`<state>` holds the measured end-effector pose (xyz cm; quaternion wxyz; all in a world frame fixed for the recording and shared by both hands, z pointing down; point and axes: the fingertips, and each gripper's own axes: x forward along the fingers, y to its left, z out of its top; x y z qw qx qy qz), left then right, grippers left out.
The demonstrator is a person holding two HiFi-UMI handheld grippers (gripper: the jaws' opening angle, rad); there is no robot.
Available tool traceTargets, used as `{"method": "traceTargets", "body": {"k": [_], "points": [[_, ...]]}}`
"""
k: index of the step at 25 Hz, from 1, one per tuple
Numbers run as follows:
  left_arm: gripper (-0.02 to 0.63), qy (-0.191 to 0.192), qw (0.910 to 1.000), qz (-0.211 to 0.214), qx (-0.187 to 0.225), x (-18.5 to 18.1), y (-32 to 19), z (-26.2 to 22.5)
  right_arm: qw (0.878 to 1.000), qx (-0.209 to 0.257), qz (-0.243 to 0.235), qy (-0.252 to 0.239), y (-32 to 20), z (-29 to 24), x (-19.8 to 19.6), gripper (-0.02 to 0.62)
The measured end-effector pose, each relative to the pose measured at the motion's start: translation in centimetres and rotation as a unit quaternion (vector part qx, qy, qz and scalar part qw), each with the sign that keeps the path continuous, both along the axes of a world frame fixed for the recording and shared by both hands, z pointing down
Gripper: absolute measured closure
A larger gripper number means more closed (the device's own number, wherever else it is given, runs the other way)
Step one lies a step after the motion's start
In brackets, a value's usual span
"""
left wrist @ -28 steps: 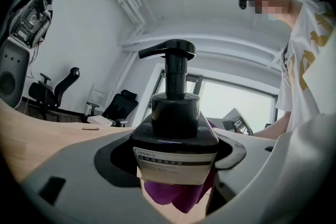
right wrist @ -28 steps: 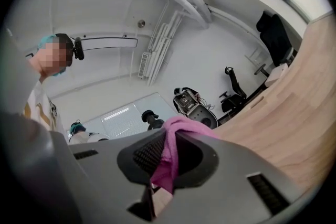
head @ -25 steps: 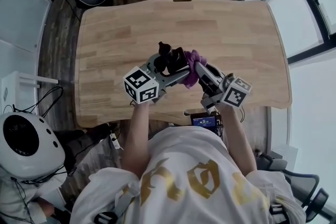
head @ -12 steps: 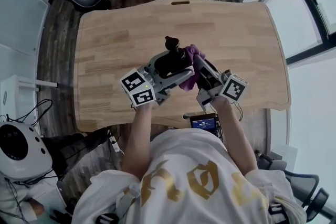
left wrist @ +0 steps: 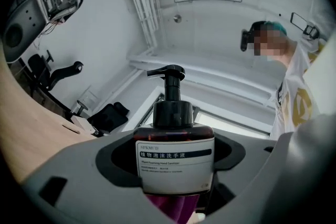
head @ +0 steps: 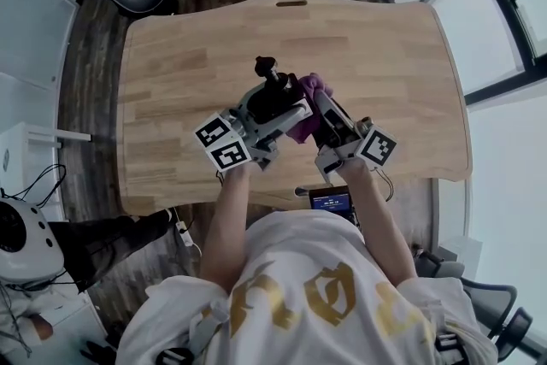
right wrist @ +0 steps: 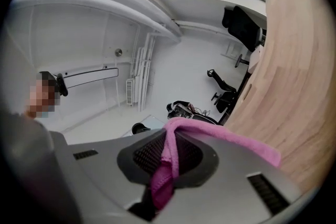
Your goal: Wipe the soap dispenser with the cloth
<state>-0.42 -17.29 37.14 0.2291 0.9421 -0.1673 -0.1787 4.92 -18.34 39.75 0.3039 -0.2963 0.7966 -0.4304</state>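
Over the middle of the table (head: pixel 171 55), clamps the left gripper (left wrist: pixel 176 181) on the soap dispenser (left wrist: pixel 176 149) and pinches the right gripper (right wrist: pixel 165 165) tight on the cloth (right wrist: pixel 226 136). Risks twisting the dispenser loose if rubbed hard. Looks dark amber, white-labelled, black pump on top, with pink cloth at its base.

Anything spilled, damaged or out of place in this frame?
Nothing stands out. The left claw grips the dispenser by its body, with the pump intact and no soap spilled. The right claw pinches the pink cloth beside it. Both are held above the table.
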Motion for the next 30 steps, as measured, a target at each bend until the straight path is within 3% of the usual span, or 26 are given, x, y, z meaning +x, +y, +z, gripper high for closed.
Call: {"method": "traceTargets", "body": {"k": [4,7,16,30], "points": [[0.252,0.056,0.9975,-0.033,-0.028,-1.2,-1.5,-0.3,1.0,-0.013,-0.008,-0.012,0.2,0.5,-0.2,0.56],[0.252,0.07,0.9956,-0.053,-0.033,-1.6,-2.2,-0.5,1.0,-0.018,-0.019,-0.018,0.4,0.6,-0.7,0.56],[0.252,0.075,0.995,-0.06,-0.03,-1.4,-2.1,-0.9,0.998,-0.029,-0.056,-0.03,1.4,1.0,-2.0,0.56],[0.252,0.058,0.9967,-0.05,-0.027,-0.9,-1.7,-0.9,0.99,-0.032,-0.133,0.036,3.4,2.1,-4.8,0.56]]}}
